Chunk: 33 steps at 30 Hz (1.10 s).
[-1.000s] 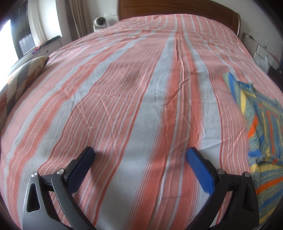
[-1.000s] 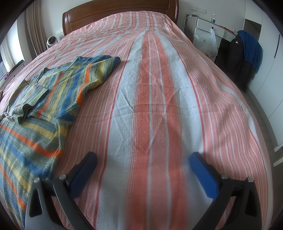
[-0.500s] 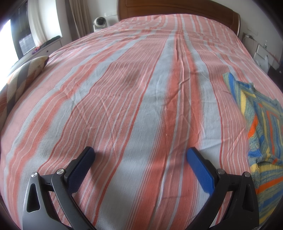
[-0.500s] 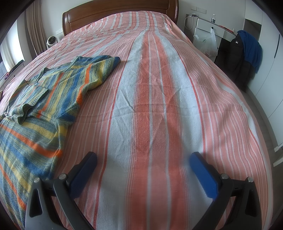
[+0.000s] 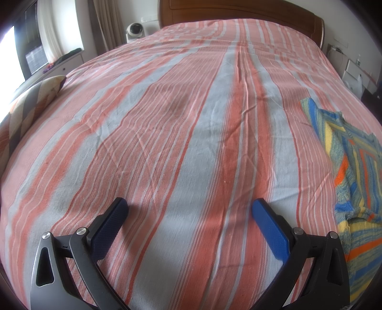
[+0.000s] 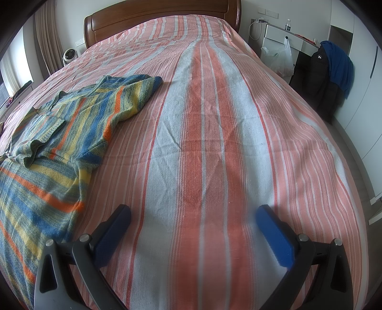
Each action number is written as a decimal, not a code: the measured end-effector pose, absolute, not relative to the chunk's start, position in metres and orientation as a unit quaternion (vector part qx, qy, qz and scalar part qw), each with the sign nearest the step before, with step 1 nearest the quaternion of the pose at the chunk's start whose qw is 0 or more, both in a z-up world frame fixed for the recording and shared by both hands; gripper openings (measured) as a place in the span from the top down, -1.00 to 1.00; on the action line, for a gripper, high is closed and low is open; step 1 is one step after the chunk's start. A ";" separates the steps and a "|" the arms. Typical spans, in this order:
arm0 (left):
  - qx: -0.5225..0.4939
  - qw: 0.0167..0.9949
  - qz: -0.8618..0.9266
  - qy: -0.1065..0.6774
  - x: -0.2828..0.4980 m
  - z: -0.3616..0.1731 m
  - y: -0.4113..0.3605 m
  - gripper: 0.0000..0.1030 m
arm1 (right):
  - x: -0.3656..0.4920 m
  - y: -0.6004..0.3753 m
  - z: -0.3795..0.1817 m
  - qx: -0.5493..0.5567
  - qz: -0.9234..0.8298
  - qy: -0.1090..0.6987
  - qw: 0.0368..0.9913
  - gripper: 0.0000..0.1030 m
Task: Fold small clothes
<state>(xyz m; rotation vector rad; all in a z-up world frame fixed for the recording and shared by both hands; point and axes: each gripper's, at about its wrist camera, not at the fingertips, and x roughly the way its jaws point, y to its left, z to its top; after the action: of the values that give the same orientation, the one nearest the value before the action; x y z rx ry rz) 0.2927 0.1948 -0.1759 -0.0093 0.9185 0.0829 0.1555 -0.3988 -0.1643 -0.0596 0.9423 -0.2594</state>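
Observation:
A small knitted top with blue, yellow, green and orange stripes [image 6: 55, 152] lies spread out on the red-and-white striped bedspread [image 6: 203, 143]. It fills the left side of the right wrist view. Its edge shows at the far right of the left wrist view [image 5: 353, 171]. My left gripper [image 5: 189, 207] is open and empty, low over bare bedspread [image 5: 167, 143], left of the top. My right gripper [image 6: 193, 213] is open and empty, low over bare bedspread just right of the top's lower part.
A wooden headboard [image 6: 155, 14] stands at the far end. A patterned pillow [image 5: 26, 107] lies at the bed's left edge. A small fan [image 5: 135, 29] is beside the headboard. A white bedside unit with a plastic bag [image 6: 279, 57] and hanging dark clothes [image 6: 334, 69] stand to the right.

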 end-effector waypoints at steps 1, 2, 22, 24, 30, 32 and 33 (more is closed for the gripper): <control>-0.005 0.896 0.040 0.443 0.293 -0.176 0.195 -0.99 | 0.155 -0.399 -0.164 -0.029 -0.125 0.452 0.883 -1.00; -0.005 0.896 0.040 0.443 0.293 -0.176 0.195 -0.99 | 0.155 -0.399 -0.164 -0.029 -0.125 0.453 0.883 -1.00; -0.005 0.895 0.040 0.443 0.293 -0.176 0.195 -0.99 | 0.158 -0.398 -0.166 -0.029 -0.125 0.452 0.883 -1.00; -0.005 0.896 0.040 0.443 0.293 -0.176 0.195 -0.99 | 0.158 -0.398 -0.167 -0.029 -0.125 0.452 0.883 -1.00; -0.005 0.895 0.040 0.443 0.293 -0.175 0.195 -0.99 | 0.158 -0.398 -0.167 -0.029 -0.125 0.452 0.883 -1.00; -0.005 0.895 0.040 0.443 0.293 -0.176 0.195 -0.99 | 0.158 -0.398 -0.167 -0.029 -0.125 0.452 0.883 -1.00; -0.005 0.896 0.040 0.443 0.293 -0.175 0.194 -0.99 | 0.158 -0.398 -0.167 -0.029 -0.125 0.452 0.883 -1.00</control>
<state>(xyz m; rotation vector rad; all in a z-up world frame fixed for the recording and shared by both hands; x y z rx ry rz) 0.2927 0.1945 -0.1754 -0.0096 0.9187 0.0829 0.1576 -0.3978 -0.1666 -0.0603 0.9411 -0.2595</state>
